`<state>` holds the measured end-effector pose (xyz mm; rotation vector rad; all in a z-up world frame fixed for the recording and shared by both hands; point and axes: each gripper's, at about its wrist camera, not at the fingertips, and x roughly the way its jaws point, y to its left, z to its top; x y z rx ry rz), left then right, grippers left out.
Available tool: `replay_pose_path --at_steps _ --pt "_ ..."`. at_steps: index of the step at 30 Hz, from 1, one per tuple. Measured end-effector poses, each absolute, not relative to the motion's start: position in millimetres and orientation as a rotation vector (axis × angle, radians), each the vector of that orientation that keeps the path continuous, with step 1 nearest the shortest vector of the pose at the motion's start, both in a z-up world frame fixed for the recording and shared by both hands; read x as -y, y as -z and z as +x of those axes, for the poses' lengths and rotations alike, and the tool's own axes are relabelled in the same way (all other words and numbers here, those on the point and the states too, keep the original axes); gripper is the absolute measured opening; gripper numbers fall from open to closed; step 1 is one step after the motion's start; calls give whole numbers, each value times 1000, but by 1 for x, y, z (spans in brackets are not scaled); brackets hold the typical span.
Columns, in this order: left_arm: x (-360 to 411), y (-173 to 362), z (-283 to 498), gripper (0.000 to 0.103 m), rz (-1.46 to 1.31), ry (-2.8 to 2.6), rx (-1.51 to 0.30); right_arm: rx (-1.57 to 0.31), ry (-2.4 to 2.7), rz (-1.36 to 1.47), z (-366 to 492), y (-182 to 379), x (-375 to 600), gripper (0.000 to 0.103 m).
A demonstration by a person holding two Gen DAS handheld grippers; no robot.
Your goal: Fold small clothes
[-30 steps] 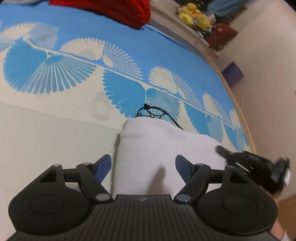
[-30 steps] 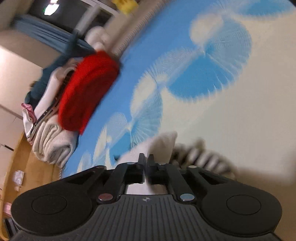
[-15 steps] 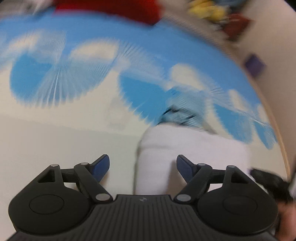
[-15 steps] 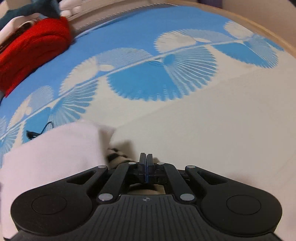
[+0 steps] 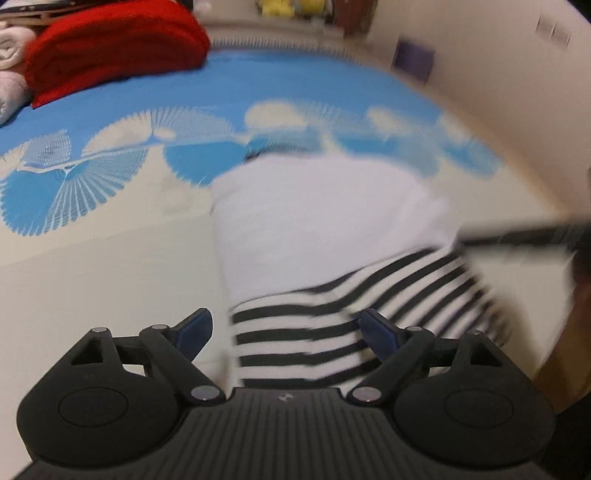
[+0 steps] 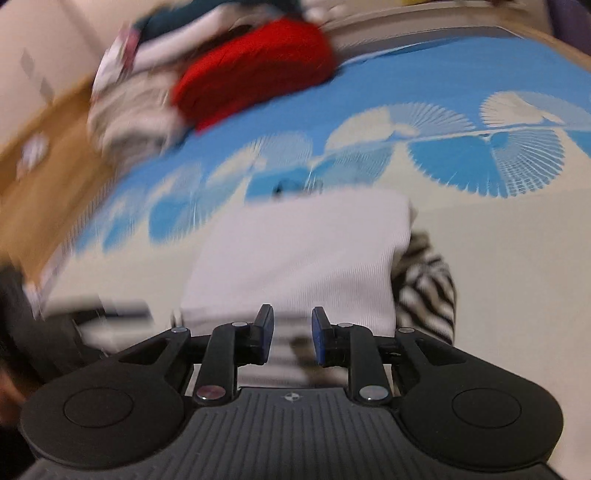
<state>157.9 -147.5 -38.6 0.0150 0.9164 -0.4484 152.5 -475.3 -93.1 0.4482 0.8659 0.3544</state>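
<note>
**Both grippers above the folded garment**

Left gripper [image 5: 286, 328] spreads wide, right gripper [image 6: 291, 334] parting, neither pinching cloth. A blue fan-patterned bedspread [image 5: 110, 177] carries the white-and-striped garment [image 5: 332, 240], lengthwise away from the cameras; red blanket [image 5: 110, 48] beyond.

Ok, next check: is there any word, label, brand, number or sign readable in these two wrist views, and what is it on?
None can be read.
Left gripper body: a small embossed round mark, no letters.
Right gripper body: the same small mark, no letters.
White garment, striped garment, red knit: no print or tag visible.
Wall plates: too blurred to tell.
</note>
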Motion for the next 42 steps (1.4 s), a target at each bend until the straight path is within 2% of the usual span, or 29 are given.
replay_pose_path --at_steps 2,5,8,11,12,13,14,15,16,21,30,32,33,35,37,40,42 --pt "152 48 148 91 26 493 -940 -976 -344 391 147 105 471 23" --pt "164 84 145 94 191 470 -1116 -1248 -229 205 138 146 467 23" --pt "154 63 140 91 155 476 -1089 -1217 -194 250 129 136 483 23" --pt "139 32 143 90 118 504 -1044 -1041 -174 380 121 106 501 27" --pt "136 23 150 90 109 508 -1034 -979 -170 420 119 96 507 41" --pt "130 16 155 90 98 508 -1026 -932 -150 457 119 89 512 60" --pt "124 7 165 90 76 504 -1021 -905 -127 489 122 84 516 70" --pt "119 2 172 90 50 499 -1021 -899 -108 519 126 84 519 86" --pt "112 -2 185 91 5 492 -1025 -909 -96 550 132 86 521 91" --pt "88 -2 229 91 -208 477 -1099 -1029 -98 654 163 117 512 90" --pt "96 82 296 91 -398 462 -1261 -1163 -57 738 190 159 496 89" --pt "99 103 303 91 -462 469 -1296 -1166 -53 735 191 160 494 88" --pt "101 109 306 92 -491 469 -1304 -1162 -52 731 191 160 493 84" --pt "103 114 314 92 -541 498 -1274 -1150 -67 742 191 158 493 69" --pt "108 118 320 85 -578 516 -1268 -1138 -103 790 189 158 494 40" --pt "117 113 319 66 -573 529 -1243 -1120 -105 806 188 151 493 23" --pt "120 101 319 41 -538 546 -1218 -1113 -97 797 189 146 492 16"
